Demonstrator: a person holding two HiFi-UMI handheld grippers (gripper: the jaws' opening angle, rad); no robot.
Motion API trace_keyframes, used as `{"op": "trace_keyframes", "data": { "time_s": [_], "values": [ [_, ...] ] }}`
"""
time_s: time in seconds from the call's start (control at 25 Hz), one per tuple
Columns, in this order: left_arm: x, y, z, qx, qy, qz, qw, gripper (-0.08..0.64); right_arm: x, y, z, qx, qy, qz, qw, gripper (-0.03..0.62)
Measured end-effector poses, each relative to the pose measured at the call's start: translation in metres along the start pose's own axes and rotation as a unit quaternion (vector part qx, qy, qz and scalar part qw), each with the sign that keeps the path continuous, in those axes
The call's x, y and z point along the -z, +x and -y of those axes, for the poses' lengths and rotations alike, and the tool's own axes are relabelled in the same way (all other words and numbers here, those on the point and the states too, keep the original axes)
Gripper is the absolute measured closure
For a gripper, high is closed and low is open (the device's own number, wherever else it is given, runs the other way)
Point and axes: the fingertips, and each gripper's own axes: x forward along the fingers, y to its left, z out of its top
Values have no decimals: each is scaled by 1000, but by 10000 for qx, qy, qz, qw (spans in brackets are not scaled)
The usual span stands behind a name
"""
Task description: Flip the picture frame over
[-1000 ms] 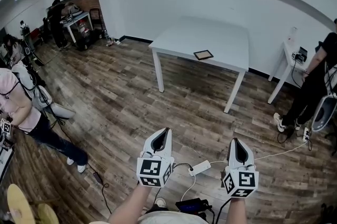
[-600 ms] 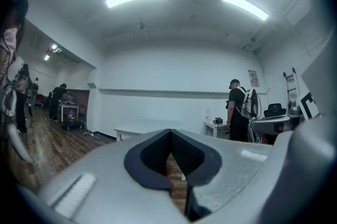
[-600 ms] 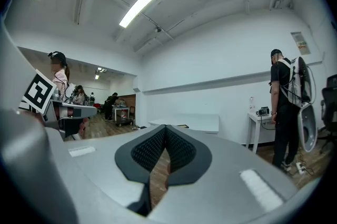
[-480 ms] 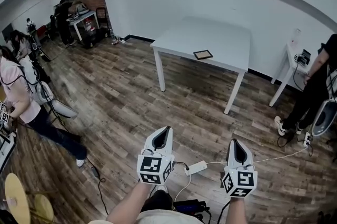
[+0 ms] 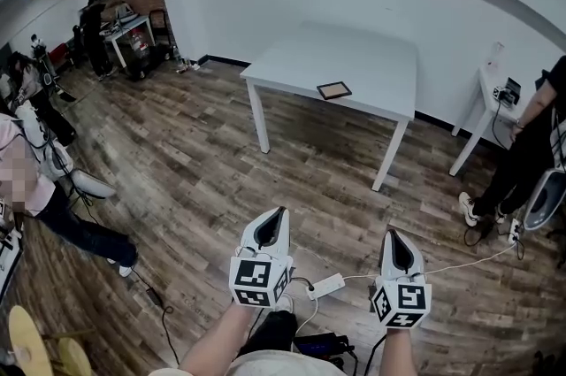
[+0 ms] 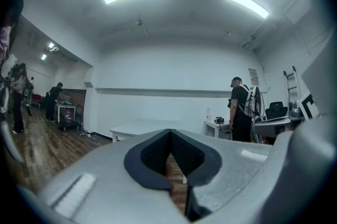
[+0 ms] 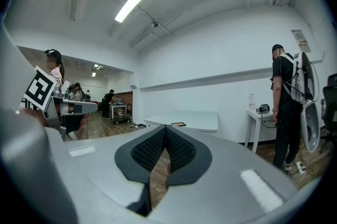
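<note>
Head view: the left gripper (image 5: 279,217) and the right gripper (image 5: 391,237) are held side by side at the bottom of the view. Both are pointed forward over the wooden floor (image 5: 195,153). A marker cube is seen at the rear of each.

Left gripper view: the jaws are pressed together at the tips. A narrow diamond-shaped gap is left lower down between the dark ribbed pads (image 6: 152,154), and floor is seen through it. Nothing is held.

Right gripper view: the jaws are likewise closed tip to tip, with the same slim gap between the ribbed pads (image 7: 150,152). Nothing is held.

Task object: the picture frame (image 5: 334,90) lies flat on the white table (image 5: 371,56), near the front edge and somewhat right of the table's middle. A dark border and a lighter centre are made out; which face is up cannot be told. The table stands across the room, well apart from both grippers. In the right gripper view the frame (image 7: 178,124) is seen as a thin dark slab on the table top, just above the jaw tips.

Surroundings: a person in black (image 5: 529,144) stands at the right, beside a small side table (image 5: 485,100). A white power adapter (image 5: 325,284) with its cable lies on the floor between the two grippers. A person in a pink top (image 5: 26,188) is noted at the left edge. A cart (image 5: 124,34) is seen in the far left corner.
</note>
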Motion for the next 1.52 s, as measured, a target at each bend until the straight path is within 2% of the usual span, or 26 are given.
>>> {"op": "trace_keyframes", "data": {
  "time_s": [0.72, 0.92, 1.2, 1.52],
  "values": [
    [-9, 156, -134, 157, -97, 33, 9998, 560, -25, 201, -28, 181, -65, -147, 9997, 566],
    [-18, 180, -152, 207, -114, 96, 9997, 560, -39, 230, -30, 225, -121, -89, 9996, 568],
    [-17, 201, -165, 247, -184, 142, 9994, 560, -38, 253, -34, 224, -219, -120, 9994, 568],
    [-10, 266, -170, 204, -46, 119, 9997, 560, -27, 320, -1, 135, -67, -144, 9998, 568]
  ]
}}
